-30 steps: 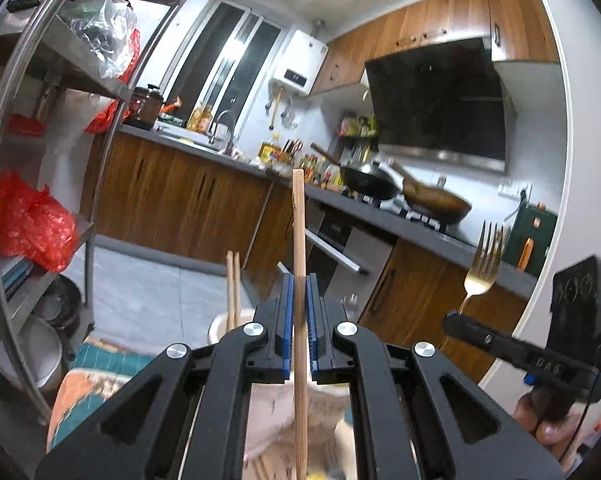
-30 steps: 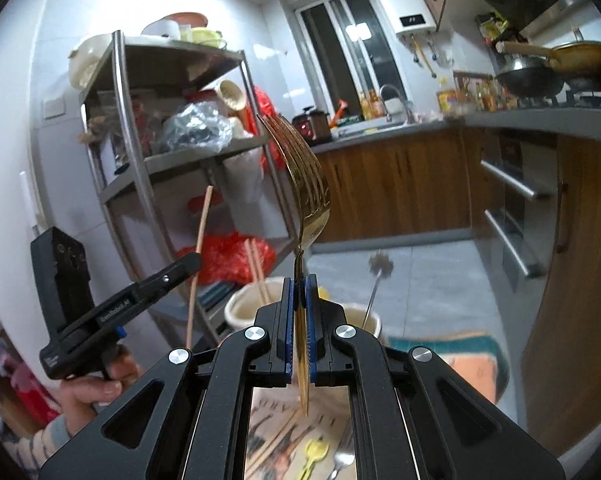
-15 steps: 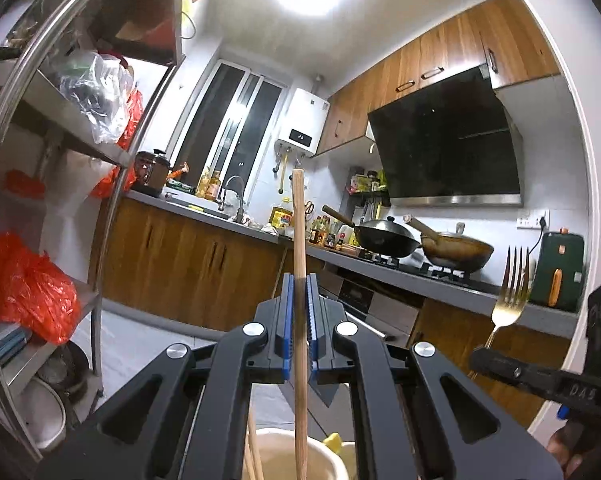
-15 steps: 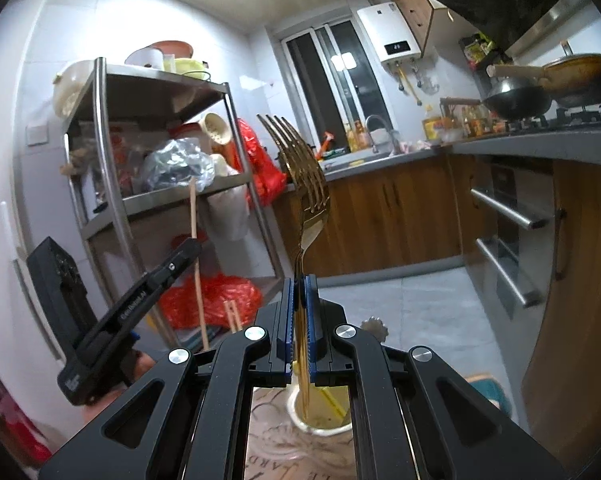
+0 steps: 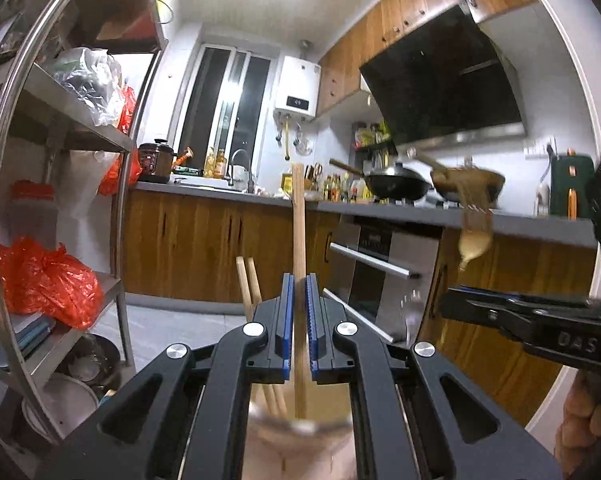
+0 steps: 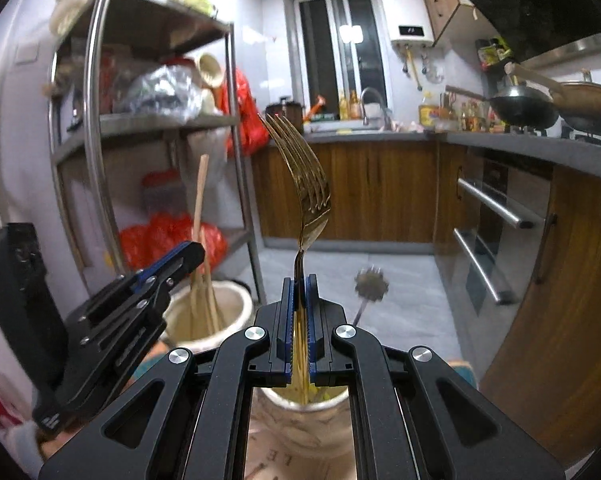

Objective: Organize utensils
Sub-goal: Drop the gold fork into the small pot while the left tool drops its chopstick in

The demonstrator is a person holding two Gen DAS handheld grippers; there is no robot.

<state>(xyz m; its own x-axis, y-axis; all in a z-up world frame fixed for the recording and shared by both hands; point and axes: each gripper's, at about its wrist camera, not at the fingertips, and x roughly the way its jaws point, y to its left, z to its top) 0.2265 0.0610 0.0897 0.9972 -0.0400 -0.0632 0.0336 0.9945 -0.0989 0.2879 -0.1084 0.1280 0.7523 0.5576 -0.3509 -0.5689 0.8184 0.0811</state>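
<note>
Wooden chopstick (image 5: 299,236): upright, pinched in the left claw (image 5: 299,332), lower end inside the cream jar (image 6: 204,320) beside two more chopsticks (image 5: 246,280)
Gold fork (image 6: 304,184): tines up, pinched by the right claw (image 6: 299,332) above a second pale jar (image 6: 300,420)

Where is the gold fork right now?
In the right wrist view the gold fork stands upright at centre, clamped in the right gripper, its lower end over a cream jar.
</note>
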